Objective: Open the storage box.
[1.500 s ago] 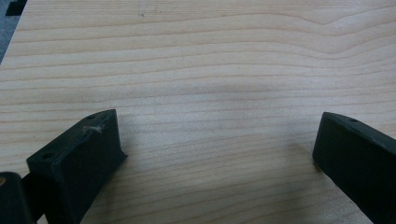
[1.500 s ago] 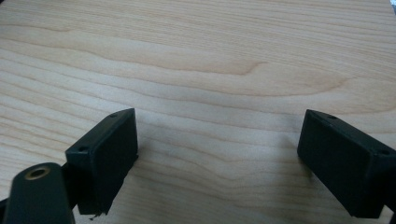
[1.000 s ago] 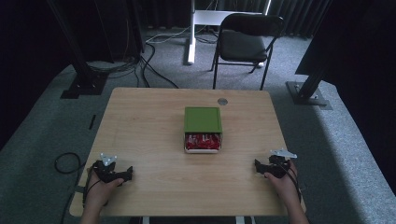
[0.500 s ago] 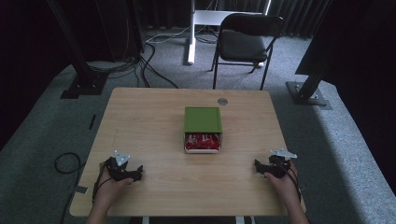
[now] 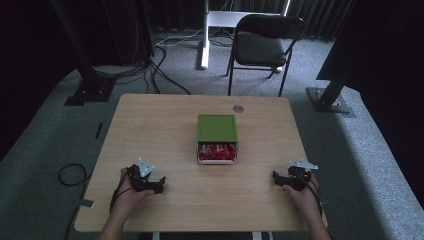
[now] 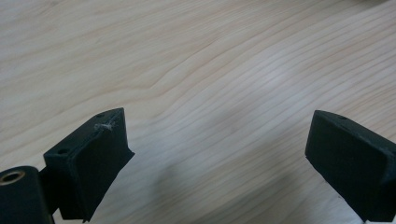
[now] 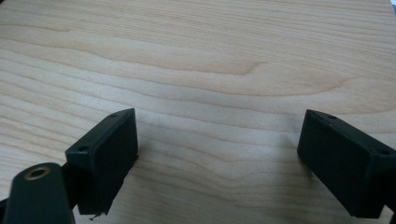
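left gripper (image 5: 159,188) sits at the near left of the tabletop (image 5: 150,125), fingers (image 6: 93,154) spread wide over bare wood with nothing between them. right gripper (image 5: 275,179) rests at the near right, fingers (image 7: 105,151) equally wide and empty. the box (image 5: 216,139) stands mid-tabletop, well apart from both grippers. its green lid (image 5: 216,127) is slid toward the far edge, exposing red contents (image 5: 216,150) at the near end. the long axis runs near to far; the open end points toward the person. risk: a one-sided push on the lid would likely skid the whole box along the tabletop. a low approach could snag the red contents.
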A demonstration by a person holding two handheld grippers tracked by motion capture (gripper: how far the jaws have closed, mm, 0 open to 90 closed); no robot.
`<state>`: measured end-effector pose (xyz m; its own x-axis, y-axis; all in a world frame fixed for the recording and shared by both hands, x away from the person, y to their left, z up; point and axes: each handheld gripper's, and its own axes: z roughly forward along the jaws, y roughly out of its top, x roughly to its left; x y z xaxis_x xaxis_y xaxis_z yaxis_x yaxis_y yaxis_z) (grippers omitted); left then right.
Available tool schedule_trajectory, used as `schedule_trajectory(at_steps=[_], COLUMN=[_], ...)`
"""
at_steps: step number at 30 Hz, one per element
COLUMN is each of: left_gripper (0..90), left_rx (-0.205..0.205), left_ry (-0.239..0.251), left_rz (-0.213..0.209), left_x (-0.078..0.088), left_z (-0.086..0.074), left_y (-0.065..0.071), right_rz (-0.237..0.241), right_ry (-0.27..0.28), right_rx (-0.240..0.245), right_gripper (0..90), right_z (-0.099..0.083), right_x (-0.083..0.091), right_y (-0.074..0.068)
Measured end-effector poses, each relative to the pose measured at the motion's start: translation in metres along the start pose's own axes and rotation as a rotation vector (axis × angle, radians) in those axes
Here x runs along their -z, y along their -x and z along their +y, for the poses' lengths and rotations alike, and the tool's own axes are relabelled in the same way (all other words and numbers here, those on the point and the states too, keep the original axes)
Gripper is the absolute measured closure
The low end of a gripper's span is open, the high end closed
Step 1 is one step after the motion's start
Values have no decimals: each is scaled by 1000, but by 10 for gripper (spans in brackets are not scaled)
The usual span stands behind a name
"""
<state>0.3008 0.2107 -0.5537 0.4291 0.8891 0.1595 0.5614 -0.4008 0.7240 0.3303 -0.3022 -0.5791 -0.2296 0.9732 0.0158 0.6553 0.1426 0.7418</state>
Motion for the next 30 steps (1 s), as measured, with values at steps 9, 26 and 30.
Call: schedule_trajectory(at_steps=[9, 26, 30], left_gripper=[68, 68, 68], left_rx=[-65, -215, -231], left_ry=[35, 102, 129], left_rz=[-26, -42, -72], left_x=[-3, 5, 11], left_z=[18, 51, 58], left_y=[19, 54, 63], right_rz=[0, 0, 0], right_ry=[0, 0, 0], right_rx=[0, -1, -1], right_gripper=[116, 116, 116], right_z=[0, 0, 0], right_x=[0, 0, 0], right_y=[0, 0, 0])
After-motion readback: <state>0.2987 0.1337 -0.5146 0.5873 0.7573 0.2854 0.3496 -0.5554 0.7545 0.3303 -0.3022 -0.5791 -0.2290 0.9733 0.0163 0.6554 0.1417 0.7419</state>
